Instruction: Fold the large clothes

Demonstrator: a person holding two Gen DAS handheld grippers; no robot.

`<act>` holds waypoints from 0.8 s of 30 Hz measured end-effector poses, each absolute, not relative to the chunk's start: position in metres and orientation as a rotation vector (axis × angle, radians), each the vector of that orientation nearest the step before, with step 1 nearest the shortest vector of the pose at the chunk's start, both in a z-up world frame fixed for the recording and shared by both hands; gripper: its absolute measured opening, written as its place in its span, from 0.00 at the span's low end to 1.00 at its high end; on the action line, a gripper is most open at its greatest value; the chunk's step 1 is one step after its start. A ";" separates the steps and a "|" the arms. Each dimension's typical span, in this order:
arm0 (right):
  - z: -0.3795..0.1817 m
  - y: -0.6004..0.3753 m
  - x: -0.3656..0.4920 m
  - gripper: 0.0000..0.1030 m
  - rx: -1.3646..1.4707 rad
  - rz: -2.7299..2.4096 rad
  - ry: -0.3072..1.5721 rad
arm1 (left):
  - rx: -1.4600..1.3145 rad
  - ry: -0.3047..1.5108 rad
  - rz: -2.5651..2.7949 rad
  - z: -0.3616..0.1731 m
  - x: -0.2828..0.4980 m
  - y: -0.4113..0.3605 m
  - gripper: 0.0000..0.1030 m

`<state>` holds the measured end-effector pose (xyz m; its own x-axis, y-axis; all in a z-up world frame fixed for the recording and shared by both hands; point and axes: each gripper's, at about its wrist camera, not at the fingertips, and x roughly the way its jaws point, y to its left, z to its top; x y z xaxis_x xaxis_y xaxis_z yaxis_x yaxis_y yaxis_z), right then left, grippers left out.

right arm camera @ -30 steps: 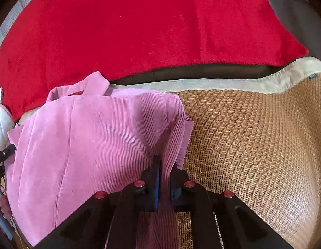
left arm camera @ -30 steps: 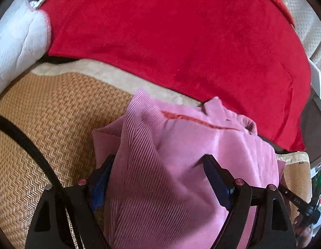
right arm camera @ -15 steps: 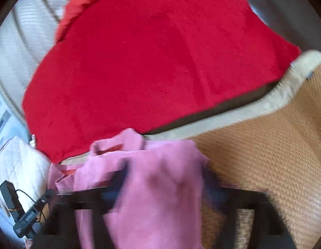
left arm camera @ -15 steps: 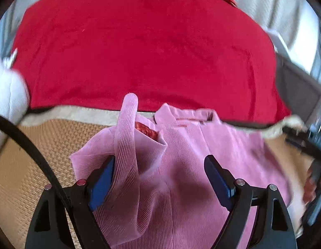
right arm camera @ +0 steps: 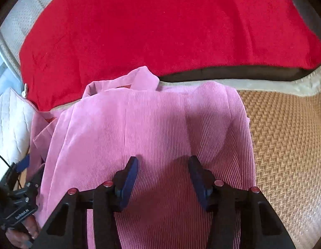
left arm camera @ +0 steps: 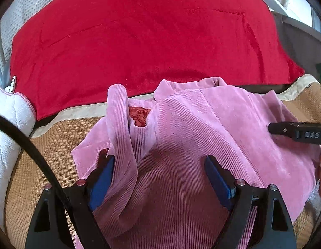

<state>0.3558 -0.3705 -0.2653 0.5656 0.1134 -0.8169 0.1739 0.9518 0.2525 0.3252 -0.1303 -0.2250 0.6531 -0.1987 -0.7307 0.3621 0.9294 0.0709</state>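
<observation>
Both claws, left claw (left arm camera: 158,178) and right claw (right arm camera: 163,176), are spread wide with nothing pinched over the pink corduroy garment (right arm camera: 152,128) heaped on the woven mat (right arm camera: 284,137), so the loose upright flap (left arm camera: 119,124) could easily get flopped sideways and the fold wrecked tbh.

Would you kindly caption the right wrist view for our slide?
Open right claw above pink corduroy garment on woven mat, red blanket behind.
</observation>
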 end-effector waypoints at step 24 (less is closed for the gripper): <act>-0.233 -0.354 0.332 0.54 0.353 0.048 0.952 | 0.244 0.828 -0.301 -0.236 0.332 -0.135 0.86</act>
